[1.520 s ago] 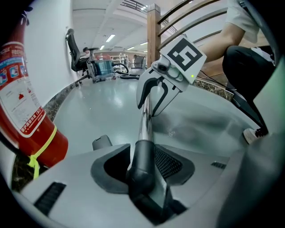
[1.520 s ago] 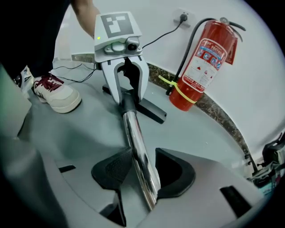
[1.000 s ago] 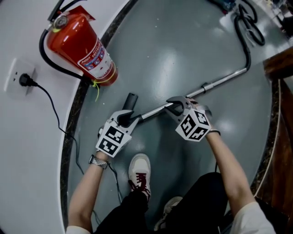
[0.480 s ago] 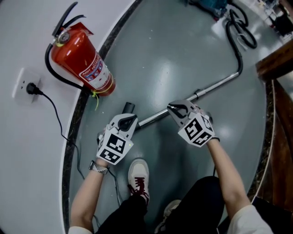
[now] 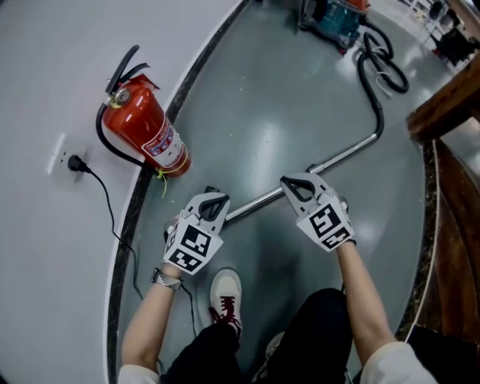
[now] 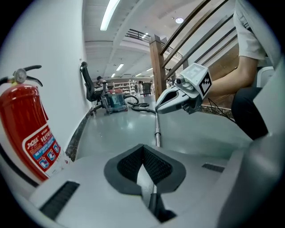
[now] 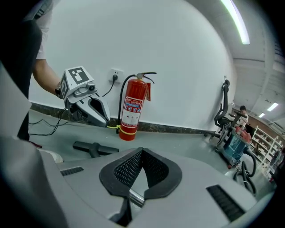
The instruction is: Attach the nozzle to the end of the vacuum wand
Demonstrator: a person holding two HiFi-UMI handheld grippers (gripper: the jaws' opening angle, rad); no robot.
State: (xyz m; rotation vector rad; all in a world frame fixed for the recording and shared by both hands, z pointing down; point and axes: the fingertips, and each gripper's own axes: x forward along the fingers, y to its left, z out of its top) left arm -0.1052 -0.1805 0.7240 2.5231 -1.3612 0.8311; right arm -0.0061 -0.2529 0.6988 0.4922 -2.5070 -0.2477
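Note:
A thin chrome vacuum wand (image 5: 341,154) runs across the grey floor toward a black hose (image 5: 373,75). My left gripper (image 5: 215,201) is shut on its near end, and the tube shows between the pads (image 6: 143,156). My right gripper (image 5: 294,186) is shut on the wand further along; its jaws have just been closing and the tube lies between them (image 7: 141,153). The black nozzle (image 7: 94,148) lies loose on the floor below my left gripper (image 7: 104,121). In the head view that gripper hides most of it.
A red fire extinguisher (image 5: 142,131) stands against the white wall, beside a wall socket with a plugged cable (image 5: 71,159). The vacuum body (image 5: 337,15) sits at the far end of the hose. A wooden stair rail (image 5: 450,97) borders the right. The person's shoe (image 5: 225,289) is below the grippers.
Both grippers have closed on the wand and come up toward the camera with it. The nozzle, visible beyond the left gripper a second ago, is now mostly covered by it.

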